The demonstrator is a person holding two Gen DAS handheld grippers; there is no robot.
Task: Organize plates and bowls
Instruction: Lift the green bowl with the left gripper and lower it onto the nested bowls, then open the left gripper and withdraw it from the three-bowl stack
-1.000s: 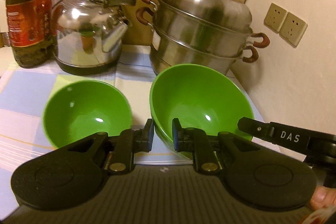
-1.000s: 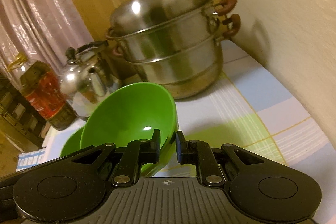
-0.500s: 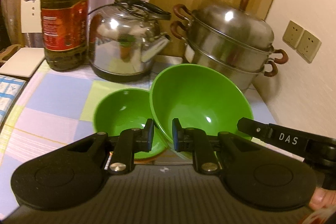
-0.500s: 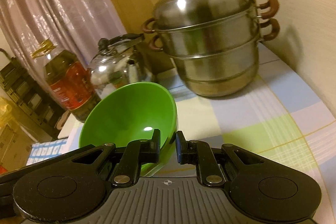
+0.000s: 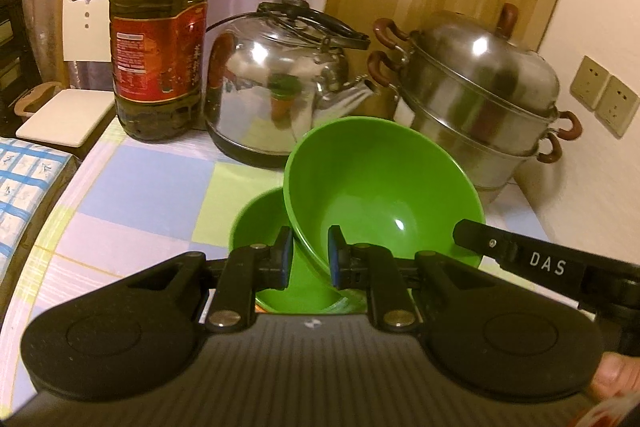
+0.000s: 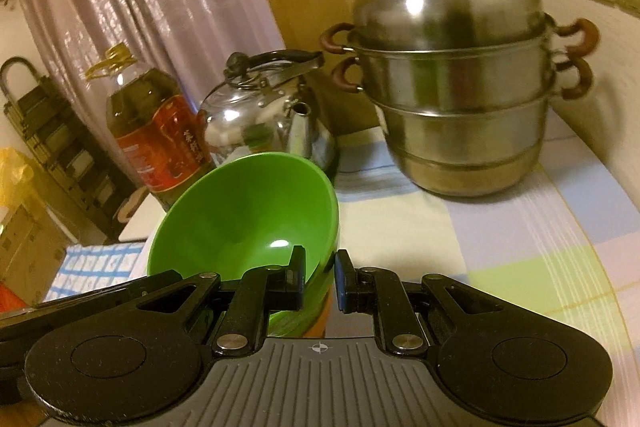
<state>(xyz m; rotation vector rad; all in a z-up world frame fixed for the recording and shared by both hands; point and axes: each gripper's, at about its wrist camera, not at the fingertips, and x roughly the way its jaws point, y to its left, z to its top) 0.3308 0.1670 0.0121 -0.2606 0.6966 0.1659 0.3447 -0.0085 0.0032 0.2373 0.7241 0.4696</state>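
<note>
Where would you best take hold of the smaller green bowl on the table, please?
On the thin rim of the smaller green bowl at its left side, from above. It sits upright, and the larger bowl held by both grippers covers its right side.

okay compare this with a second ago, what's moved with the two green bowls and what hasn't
The big green bowl, gripped at its rim by both the left gripper and the right gripper, has been carried left until it overlaps the small green bowl, tilted above it. Neither gripper let go. The small bowl, kettle, steamer pot and oil bottle show no shift on the table.
</note>
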